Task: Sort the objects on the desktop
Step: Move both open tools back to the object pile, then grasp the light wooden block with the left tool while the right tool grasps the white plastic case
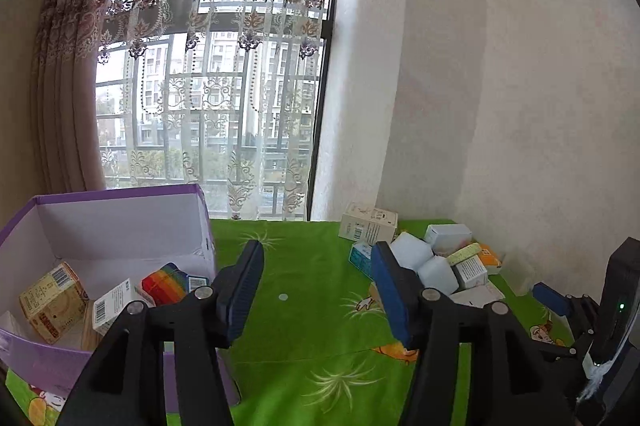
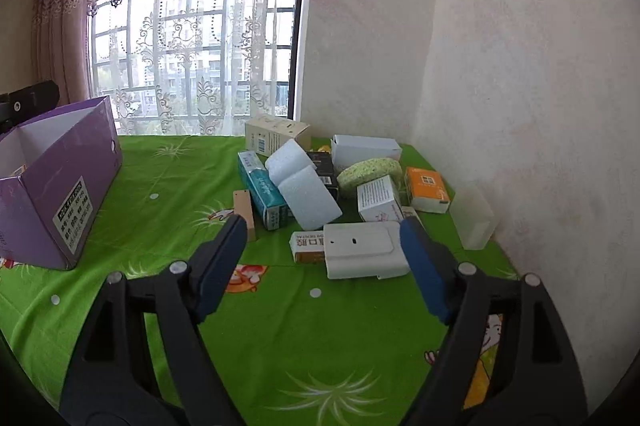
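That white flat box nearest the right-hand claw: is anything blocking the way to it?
Nothing visible. The right gripper is open, with only bare green tablecloth before the white box, which lies at the pile's near edge.

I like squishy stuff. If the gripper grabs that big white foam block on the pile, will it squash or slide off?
The white foam block looks soft and porous, so it probably squashes a bit and weighs little. It lies tilted on the teal box, so a push may tip it off. Its matte surface likely grips the right gripper's open fingers rather than slipping.
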Action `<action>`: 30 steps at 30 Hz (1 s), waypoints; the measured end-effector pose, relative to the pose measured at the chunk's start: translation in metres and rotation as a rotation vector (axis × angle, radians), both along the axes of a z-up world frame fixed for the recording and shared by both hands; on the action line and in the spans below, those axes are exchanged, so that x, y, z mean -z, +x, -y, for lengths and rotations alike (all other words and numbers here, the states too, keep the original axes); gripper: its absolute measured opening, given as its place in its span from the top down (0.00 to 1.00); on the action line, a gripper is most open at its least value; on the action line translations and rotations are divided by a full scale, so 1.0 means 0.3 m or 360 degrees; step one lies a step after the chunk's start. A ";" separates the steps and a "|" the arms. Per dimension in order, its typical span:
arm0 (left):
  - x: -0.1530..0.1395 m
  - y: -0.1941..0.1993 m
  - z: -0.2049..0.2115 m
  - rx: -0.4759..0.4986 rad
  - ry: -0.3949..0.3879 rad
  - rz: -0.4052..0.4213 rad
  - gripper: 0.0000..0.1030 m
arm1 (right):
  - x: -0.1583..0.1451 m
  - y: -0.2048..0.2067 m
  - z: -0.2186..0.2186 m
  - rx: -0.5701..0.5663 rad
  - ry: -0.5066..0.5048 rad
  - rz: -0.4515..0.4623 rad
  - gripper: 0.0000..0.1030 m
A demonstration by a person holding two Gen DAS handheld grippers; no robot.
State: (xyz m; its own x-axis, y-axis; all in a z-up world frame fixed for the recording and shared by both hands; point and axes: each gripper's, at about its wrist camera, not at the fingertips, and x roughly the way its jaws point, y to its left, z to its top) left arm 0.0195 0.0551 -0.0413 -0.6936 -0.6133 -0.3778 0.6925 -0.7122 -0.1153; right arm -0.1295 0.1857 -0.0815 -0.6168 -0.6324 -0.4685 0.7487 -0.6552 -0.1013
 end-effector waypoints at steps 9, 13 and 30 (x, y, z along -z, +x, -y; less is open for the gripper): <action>0.140 -0.228 0.042 0.0151 0.0309 0.0205 0.45 | 0.062 -0.154 0.003 0.0050 0.0130 0.0182 0.16; 0.196 -0.299 0.041 0.0210 0.0425 0.0265 0.45 | 0.100 -0.200 0.024 0.0029 0.0193 0.0255 0.16; 0.356 -0.528 0.086 0.0276 0.0702 0.0461 0.45 | 0.159 -0.290 0.099 0.0018 0.0299 0.0327 0.16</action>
